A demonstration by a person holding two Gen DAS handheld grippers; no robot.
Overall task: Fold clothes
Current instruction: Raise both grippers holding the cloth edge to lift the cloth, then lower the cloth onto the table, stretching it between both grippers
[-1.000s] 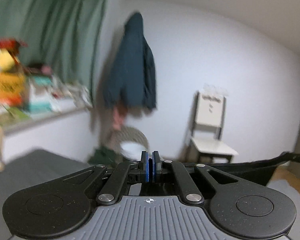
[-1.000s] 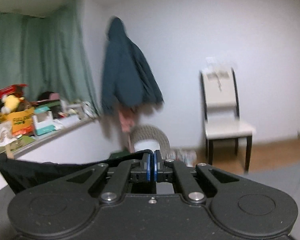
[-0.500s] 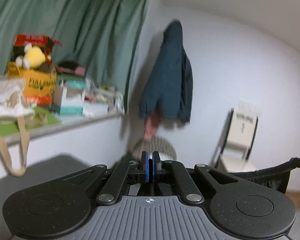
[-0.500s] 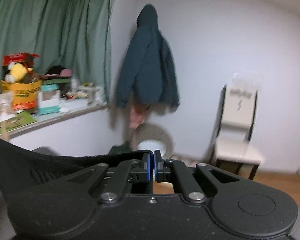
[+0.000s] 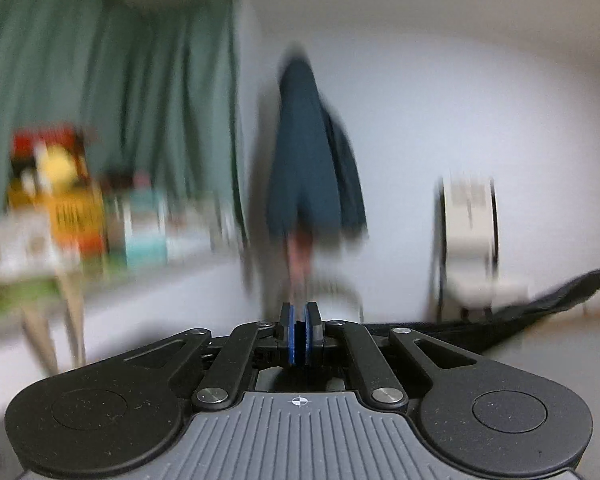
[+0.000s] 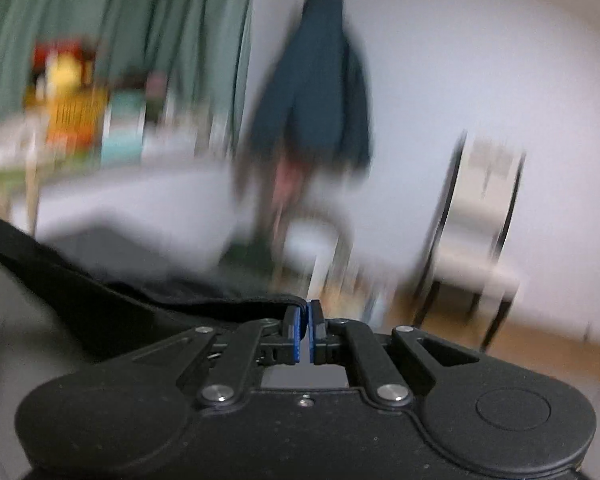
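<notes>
A black garment hangs stretched in the air between my two grippers. In the left wrist view its edge runs from the blue pads to the right border, and my left gripper is shut on it. In the right wrist view the black garment spreads left and down from the pads, where my right gripper is shut on its top hem. Both views are blurred by motion. The lower part of the cloth is hidden behind the gripper bodies.
A dark blue jacket hangs on the white wall ahead. A white chair stands to the right on a wooden floor. A shelf with boxes and a yellow toy sits at the left under green curtains.
Both grippers keep hold of the black garment and are swinging fast. The views have tilted downward since half a second ago, and the room is now smeared.
</notes>
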